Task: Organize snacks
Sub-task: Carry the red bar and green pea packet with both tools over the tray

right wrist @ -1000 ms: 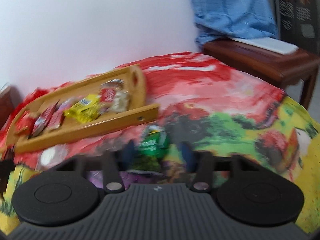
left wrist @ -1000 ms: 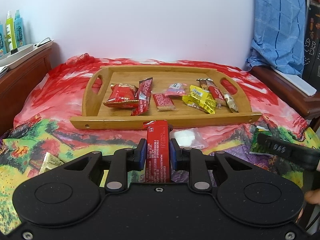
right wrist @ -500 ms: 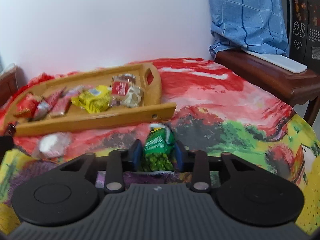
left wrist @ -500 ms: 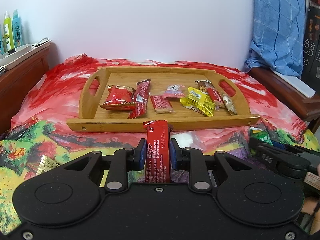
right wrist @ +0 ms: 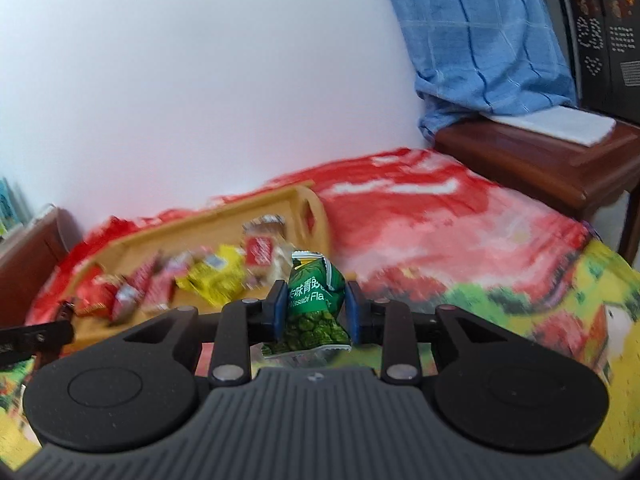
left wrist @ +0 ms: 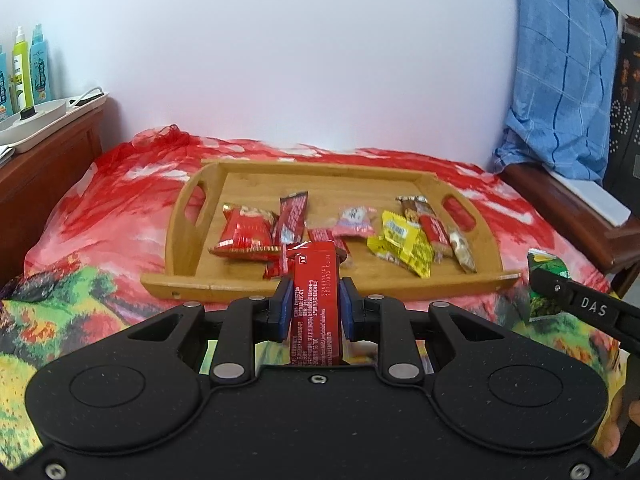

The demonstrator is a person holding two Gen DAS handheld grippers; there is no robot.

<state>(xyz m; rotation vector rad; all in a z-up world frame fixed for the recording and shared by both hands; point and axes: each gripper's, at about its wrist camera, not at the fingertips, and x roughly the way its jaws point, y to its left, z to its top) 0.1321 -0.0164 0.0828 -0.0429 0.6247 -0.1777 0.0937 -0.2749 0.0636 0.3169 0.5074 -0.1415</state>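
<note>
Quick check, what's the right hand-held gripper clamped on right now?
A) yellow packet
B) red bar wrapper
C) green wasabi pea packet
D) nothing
C: in the right wrist view the right hand-held gripper has its blue pads pressed on both sides of the green wasabi pea packet; the red bar wrapper sits in the left hand-held gripper instead.

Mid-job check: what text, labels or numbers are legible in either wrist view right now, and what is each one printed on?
"Wasabi Fla", cut off, under Chinese characters: green snack packet in the right gripper.
"DAS": side of the right gripper's finger, seen from the left wrist.
Small white print and a stamped code: red snack bar in the left gripper; too small to read.
Wrappers in the wooden tray: too blurred.
</note>
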